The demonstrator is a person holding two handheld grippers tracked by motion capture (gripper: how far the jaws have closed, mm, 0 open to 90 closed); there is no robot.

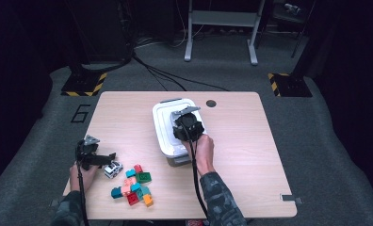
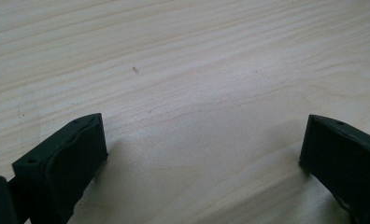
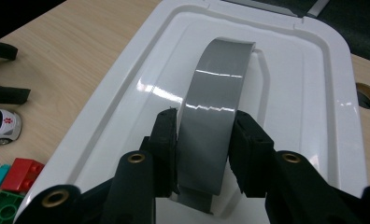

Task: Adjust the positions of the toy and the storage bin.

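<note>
A white lidded box (image 1: pixel 168 132) stands mid-table, with a grey handle (image 3: pixel 216 112) arching over its lid (image 3: pixel 309 93). My right gripper (image 3: pixel 205 135) is shut on that grey handle, jaws pressed against both its sides; in the high view the right gripper (image 1: pixel 188 126) sits on top of the box. My left gripper (image 1: pixel 110 156) is low over the table at the left, beside a small white toy car (image 1: pixel 113 169). In the left gripper view the left gripper (image 2: pixel 202 149) is open with only bare wood between its jaws.
A pile of colourful toy bricks (image 1: pixel 135 184) lies near the front edge, right of the toy car (image 3: pixel 0 127). A round cable hole (image 1: pixel 211 103) sits behind the box. The tabletop (image 1: pixel 241 155) to the right of the box is bare wood.
</note>
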